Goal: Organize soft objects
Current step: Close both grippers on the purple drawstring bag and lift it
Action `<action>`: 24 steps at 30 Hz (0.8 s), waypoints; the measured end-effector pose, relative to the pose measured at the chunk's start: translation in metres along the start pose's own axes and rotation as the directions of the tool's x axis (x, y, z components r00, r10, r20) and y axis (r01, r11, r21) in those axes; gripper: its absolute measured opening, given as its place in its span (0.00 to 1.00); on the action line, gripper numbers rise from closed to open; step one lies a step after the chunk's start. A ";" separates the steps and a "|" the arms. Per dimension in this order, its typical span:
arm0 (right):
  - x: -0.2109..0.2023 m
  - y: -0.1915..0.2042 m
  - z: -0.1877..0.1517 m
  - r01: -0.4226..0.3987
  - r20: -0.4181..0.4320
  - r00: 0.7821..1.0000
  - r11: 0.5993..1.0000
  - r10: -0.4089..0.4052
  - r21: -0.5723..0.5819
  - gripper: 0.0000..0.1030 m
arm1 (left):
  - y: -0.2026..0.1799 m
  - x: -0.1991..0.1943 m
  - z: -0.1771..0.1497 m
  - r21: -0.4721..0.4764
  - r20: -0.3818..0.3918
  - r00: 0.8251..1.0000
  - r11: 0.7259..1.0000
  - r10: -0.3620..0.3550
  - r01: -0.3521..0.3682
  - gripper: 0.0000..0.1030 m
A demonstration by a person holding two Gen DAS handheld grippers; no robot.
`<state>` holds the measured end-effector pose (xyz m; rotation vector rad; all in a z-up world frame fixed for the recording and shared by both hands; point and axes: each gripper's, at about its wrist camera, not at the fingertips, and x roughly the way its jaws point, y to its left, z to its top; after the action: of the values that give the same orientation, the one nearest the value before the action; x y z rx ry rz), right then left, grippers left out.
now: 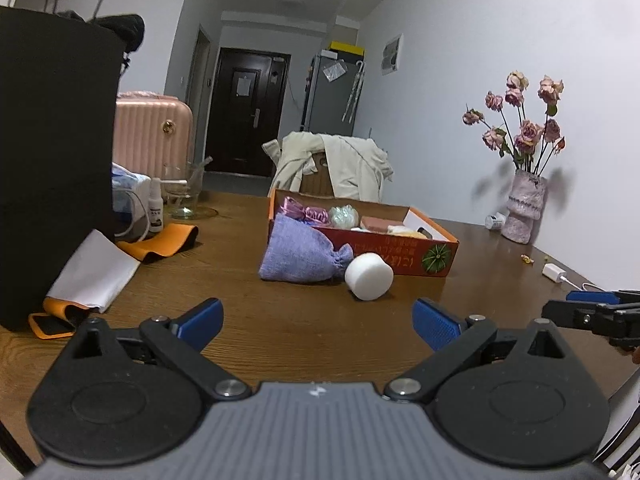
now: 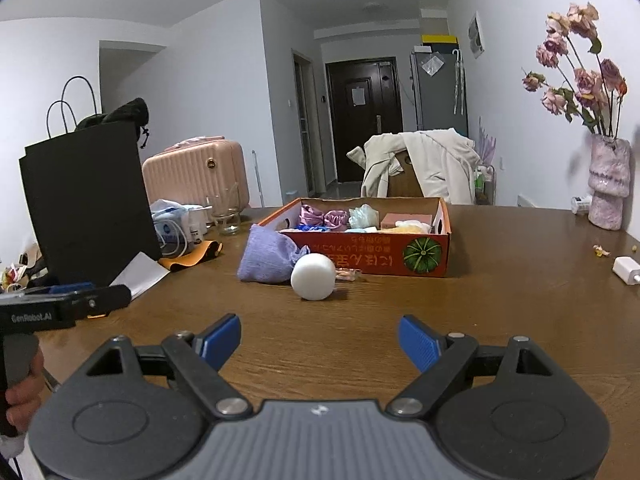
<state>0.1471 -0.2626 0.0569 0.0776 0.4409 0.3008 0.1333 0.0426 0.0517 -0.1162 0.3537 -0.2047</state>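
An orange cardboard box (image 1: 400, 258) (image 2: 372, 254) stands mid-table with several soft items inside. Against its near left side lies a lavender drawstring pouch (image 1: 298, 254) (image 2: 266, 258). A white foam cylinder (image 1: 369, 276) (image 2: 313, 276) rests on the wood beside the pouch. My left gripper (image 1: 318, 322) hovers over the table short of both, open, nothing between its blue pads. My right gripper (image 2: 320, 340) is likewise open and holds nothing, a little short of the cylinder. Each gripper shows at the edge of the other's view: the right gripper (image 1: 592, 308) and the left gripper (image 2: 90, 294).
A tall black paper bag (image 1: 52, 168) (image 2: 86, 204) stands at the left, with orange bands (image 1: 160, 244) and white paper by its foot. A glass jar (image 2: 228, 216), a spray bottle (image 1: 156, 210) and a vase of dried roses (image 2: 608, 184) sit further back. A white charger (image 2: 626, 270) lies right.
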 end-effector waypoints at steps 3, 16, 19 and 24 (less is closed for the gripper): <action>0.016 -0.003 0.002 -0.008 -0.023 1.000 1.000 0.008 0.003 0.82 | -0.001 0.014 0.000 0.006 -0.023 1.000 1.000 -0.002 0.002 1.00; 0.122 -0.035 0.035 -0.054 -0.100 0.993 0.995 0.062 0.087 0.63 | 0.009 0.120 0.036 0.006 -0.077 0.997 1.000 0.007 -0.006 0.93; 0.151 -0.031 0.050 -0.110 -0.097 0.988 0.991 0.117 0.071 0.61 | 0.017 0.152 0.053 0.034 -0.052 0.999 0.999 0.005 -0.003 0.93; 0.217 -0.023 0.072 -0.180 -0.141 0.972 0.982 0.186 0.055 0.61 | 0.040 0.219 0.063 0.055 -0.129 0.990 0.996 -0.056 0.064 0.93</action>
<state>0.3711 -0.2198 0.0302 0.1388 0.5864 0.4808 0.3640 0.0384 0.0321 -0.0552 0.4712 -0.2830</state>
